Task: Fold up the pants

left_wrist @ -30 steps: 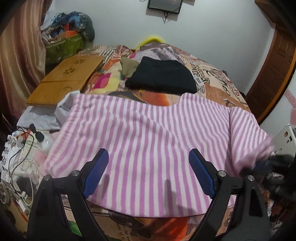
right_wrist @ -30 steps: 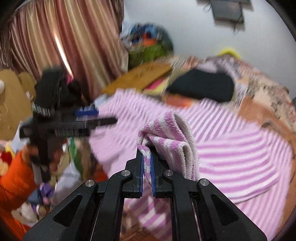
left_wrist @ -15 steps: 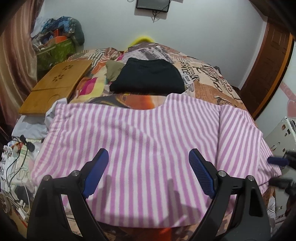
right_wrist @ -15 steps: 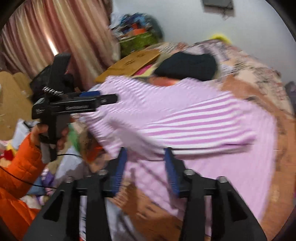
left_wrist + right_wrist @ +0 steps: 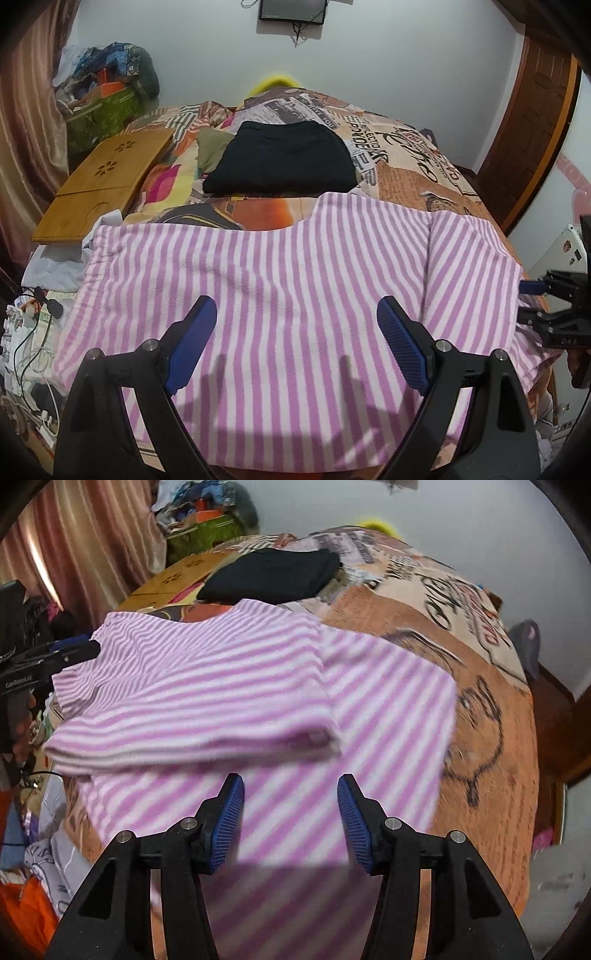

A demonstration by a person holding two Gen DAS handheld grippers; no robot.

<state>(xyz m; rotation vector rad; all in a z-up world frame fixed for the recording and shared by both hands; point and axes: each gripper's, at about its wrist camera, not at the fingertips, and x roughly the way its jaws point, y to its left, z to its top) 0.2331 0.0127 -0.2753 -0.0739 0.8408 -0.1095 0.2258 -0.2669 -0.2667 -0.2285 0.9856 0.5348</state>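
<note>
The pink-and-white striped pants [image 5: 280, 280] lie spread flat across the near part of the bed, with one end folded over on the right. In the right wrist view the pants [image 5: 221, 686] show that folded layer lying on top. My left gripper [image 5: 295, 332] is open and empty, just above the near middle of the pants. My right gripper [image 5: 290, 808] is open and empty, just above the pants' near edge below the fold. It also shows in the left wrist view [image 5: 528, 299] at the right edge of the pants. The left gripper shows in the right wrist view [image 5: 70, 650] at the far left.
A folded black garment [image 5: 284, 162] lies further back on the patterned bedspread [image 5: 417, 155]. A wooden lap tray [image 5: 103, 184] sits at the bed's left edge. Cables and clutter [image 5: 26, 332] lie left of the bed. A wooden door [image 5: 532, 122] stands at the right.
My right gripper was shut on a bunched end of the pants; it has opened, let go and drawn back. The end now lies folded over. My left gripper stayed open.
</note>
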